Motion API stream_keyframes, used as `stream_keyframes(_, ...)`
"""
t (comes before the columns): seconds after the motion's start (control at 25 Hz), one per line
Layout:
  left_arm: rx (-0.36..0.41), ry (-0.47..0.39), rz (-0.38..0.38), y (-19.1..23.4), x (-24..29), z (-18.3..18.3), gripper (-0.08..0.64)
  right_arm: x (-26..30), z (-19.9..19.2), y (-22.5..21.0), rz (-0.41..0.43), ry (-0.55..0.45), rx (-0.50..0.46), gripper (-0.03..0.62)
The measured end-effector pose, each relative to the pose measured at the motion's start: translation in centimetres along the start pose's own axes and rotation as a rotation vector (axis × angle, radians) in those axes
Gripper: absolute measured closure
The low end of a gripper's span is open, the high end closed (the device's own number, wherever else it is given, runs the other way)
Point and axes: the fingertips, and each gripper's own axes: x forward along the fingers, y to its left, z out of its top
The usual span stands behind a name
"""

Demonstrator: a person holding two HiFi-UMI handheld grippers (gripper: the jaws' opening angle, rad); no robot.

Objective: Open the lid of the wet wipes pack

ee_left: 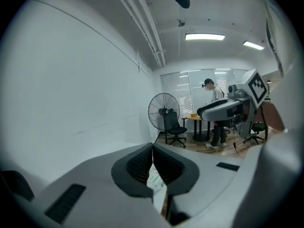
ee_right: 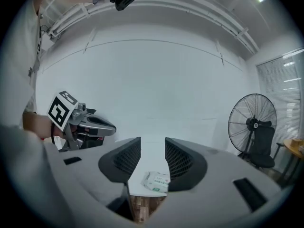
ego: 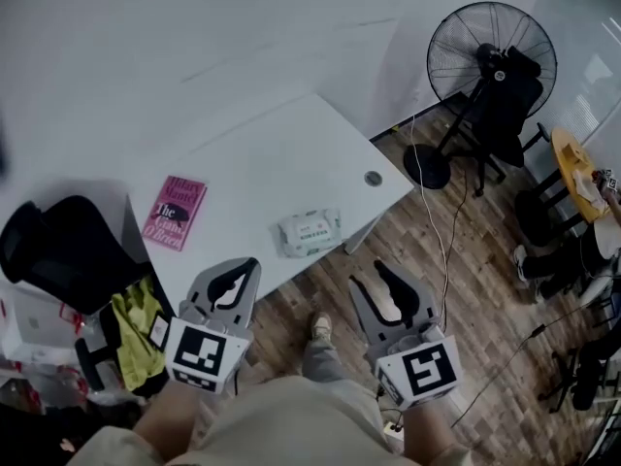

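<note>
White wipes pack (ego: 310, 232) lies beyond left tongs (ego: 250, 265) (closed), right tongs (ego: 369, 275) parted.

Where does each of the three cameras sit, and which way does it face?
Head view: on the person's head, facing steeply down at the table, wet wipes pack and book; left gripper, right gripper and legs show.
Left gripper view: on that gripper, along its shut jaws toward the fan; the right gripper shows.
Right gripper view: on that gripper, along its open jaws toward the wet wipes pack; the left gripper shows.
Shared: wet wipes pack and fan appear in all three.
</note>
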Motion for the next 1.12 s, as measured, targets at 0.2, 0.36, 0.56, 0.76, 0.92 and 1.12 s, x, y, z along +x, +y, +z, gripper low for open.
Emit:
stream_keyframes(0.2,-0.050,0.022,0.036,1.5,5.9,0.8,0.538,4.3,-0.4,-4.9,0.058,0.016,-0.004,0.417)
stream_keyframes(0.36,-0.078,0.050,0.069,2.2,10.8,1.4,0.538,7.5,-0.7,-9.1,0.098,0.033,0.007,0.417)
stream_keyframes(0.56,-0.075,0.073,0.118,4.1,15.1,2.2,0.538,11.7,-2.3,-12.9,0.169,0.102,-0.023,0.417)
stream_keyframes(0.76,-0.084,0.128,0.146,5.0,17.7,1.0,0.538,15.3,-4.4,-14.7,0.233,0.166,-0.073,0.417)
stream_keyframes(0.92,-0.065,0.198,0.148,5.3,19.1,-1.0,0.538,17.2,-6.4,-14.1,0.313,0.224,-0.137,0.417)
stream_keyframes(1.12,-0.071,0.265,0.138,5.6,20.3,-3.7,0.538,19.4,-9.4,-12.8,0.385,0.312,-0.191,0.417)
